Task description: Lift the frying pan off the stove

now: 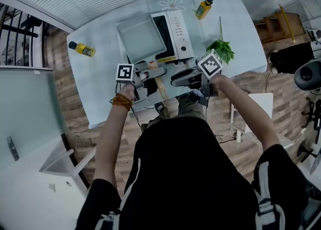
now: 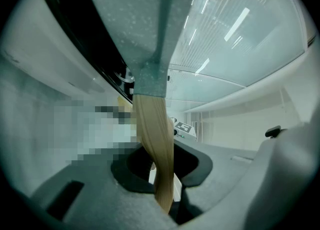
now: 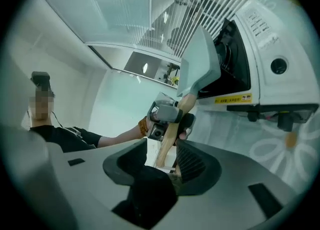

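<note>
Pan (image 1: 142, 38) hangs tilted in the air, close against the front of the white stove (image 1: 178, 32) and clear of the table (image 1: 98, 91). We have our left gripper (image 1: 149, 76) clamped on the wooden handle (image 1: 161, 87). Our right gripper (image 1: 176, 79) sits just beside it, jaws wide apart, with the handle's end in the gap between them.
</note>
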